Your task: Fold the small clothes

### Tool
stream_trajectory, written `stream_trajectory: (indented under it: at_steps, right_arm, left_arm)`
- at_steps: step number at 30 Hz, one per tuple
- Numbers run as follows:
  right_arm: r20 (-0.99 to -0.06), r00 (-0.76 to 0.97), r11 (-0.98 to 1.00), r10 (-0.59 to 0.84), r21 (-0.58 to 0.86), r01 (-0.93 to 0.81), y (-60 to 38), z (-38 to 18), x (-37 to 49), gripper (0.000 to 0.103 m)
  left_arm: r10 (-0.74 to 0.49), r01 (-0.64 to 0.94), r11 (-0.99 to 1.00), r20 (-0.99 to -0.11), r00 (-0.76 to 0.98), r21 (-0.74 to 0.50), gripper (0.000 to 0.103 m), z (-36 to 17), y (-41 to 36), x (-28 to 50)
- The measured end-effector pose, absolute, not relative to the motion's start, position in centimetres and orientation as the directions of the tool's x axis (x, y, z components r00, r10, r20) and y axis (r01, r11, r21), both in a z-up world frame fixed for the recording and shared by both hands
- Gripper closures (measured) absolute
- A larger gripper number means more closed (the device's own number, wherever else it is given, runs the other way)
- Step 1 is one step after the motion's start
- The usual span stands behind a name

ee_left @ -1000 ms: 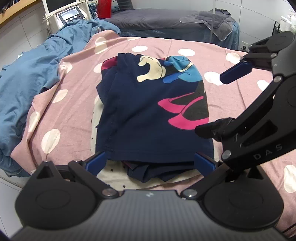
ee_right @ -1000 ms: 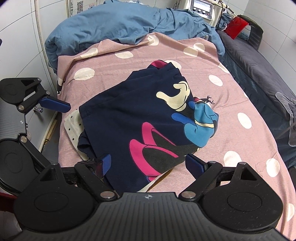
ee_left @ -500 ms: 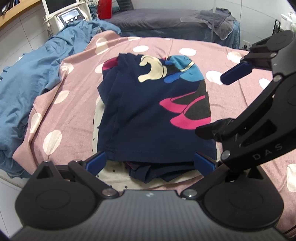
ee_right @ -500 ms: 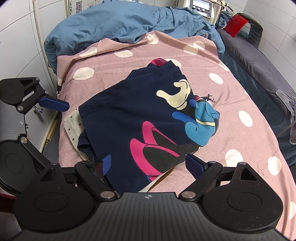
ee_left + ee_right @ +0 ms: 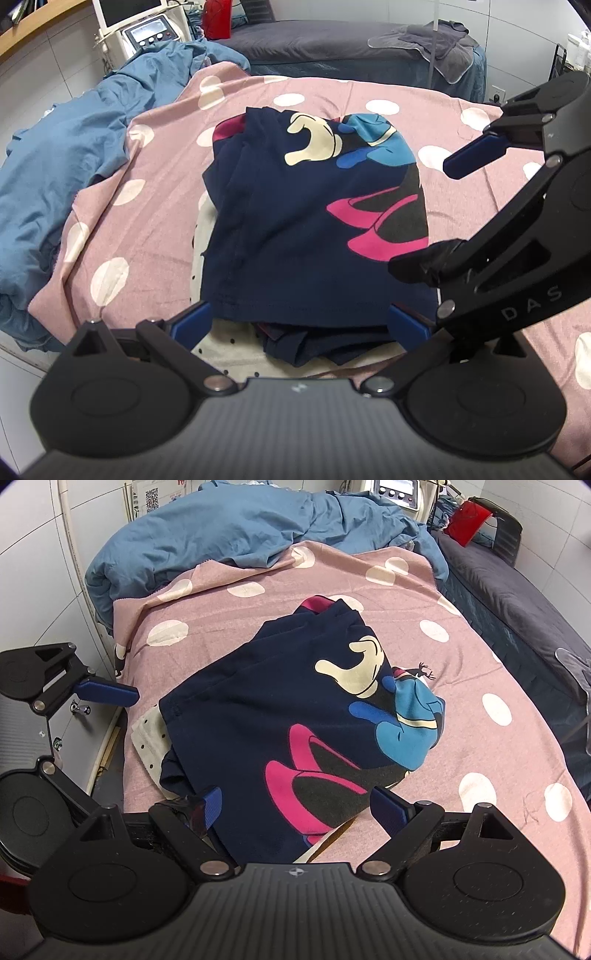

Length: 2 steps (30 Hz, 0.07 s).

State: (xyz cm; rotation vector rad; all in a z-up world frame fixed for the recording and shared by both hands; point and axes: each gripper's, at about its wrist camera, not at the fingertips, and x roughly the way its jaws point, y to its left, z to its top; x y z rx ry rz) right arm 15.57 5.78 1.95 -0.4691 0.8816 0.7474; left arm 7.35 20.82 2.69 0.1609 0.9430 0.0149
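A folded navy garment [image 5: 295,236] with a pink, blue and cream cartoon print lies on the pink polka-dot blanket [image 5: 155,221]; it also shows in the right wrist view [image 5: 266,716]. Under it lies a white dotted cloth [image 5: 236,350], seen too in the right wrist view [image 5: 147,738]. My left gripper [image 5: 301,325] is open and empty at the garment's near hem. My right gripper [image 5: 295,803] is open and empty at the garment's right edge; it shows in the left wrist view [image 5: 436,221]. The left gripper shows at the left of the right wrist view [image 5: 107,694].
A rumpled blue duvet [image 5: 74,140] lies along the left side of the bed [image 5: 236,528]. A dark grey bed [image 5: 332,40] with a grey towel stands beyond. A white device with a screen [image 5: 147,33] and a red object [image 5: 472,524] stand at the head.
Both grippers have drawn back slightly from the folded garment; both stay open. The garment has not moved.
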Motion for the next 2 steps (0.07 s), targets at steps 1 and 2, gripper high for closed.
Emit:
stream_trajectory:
  at_steps: [1,2]
  right_arm:
    - [-0.824,0.413,0.659,0.387,-0.067,-0.75,5.78,1.95,15.56,0.0]
    - [-0.825,0.412,0.658,0.386,-0.067,-0.75,5.79,1.96,15.55,0.0]
  left_arm:
    - [0.085,0.058,0.987,-0.802,0.592,0.148,0.0,2.7,20.77,7.3]
    - [0.089,0.058,0.987,-0.801,0.592,0.153,0.0,2.7,20.7,7.28]
